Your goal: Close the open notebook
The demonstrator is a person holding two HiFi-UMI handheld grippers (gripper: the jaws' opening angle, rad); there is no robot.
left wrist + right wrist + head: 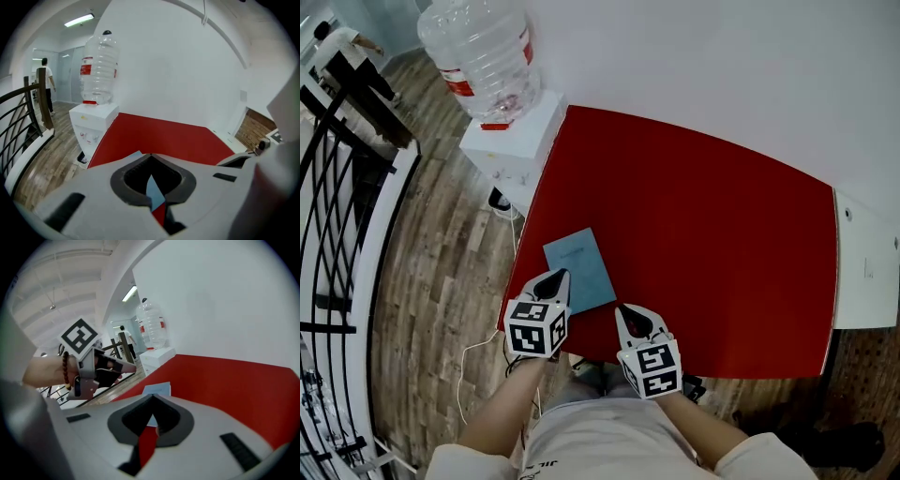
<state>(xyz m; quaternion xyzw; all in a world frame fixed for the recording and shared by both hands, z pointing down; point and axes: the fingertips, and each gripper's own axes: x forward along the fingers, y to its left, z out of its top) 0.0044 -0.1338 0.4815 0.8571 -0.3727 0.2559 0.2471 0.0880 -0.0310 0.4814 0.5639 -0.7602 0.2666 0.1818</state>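
- Closed pale blue notebook (pixel 581 267) lies flat near the red table's (pixel 703 234) 7 o'clock corner, long axis running 11 to 5 o'clock in the head view
- Cover plain; any print too small to read
- Left gripper (pixel 555 279), jaws pressed together and empty, hides its 7 o'clock corner
- Right gripper (pixel 626 315), jaws likewise closed on nothing, sits at its 4 o'clock
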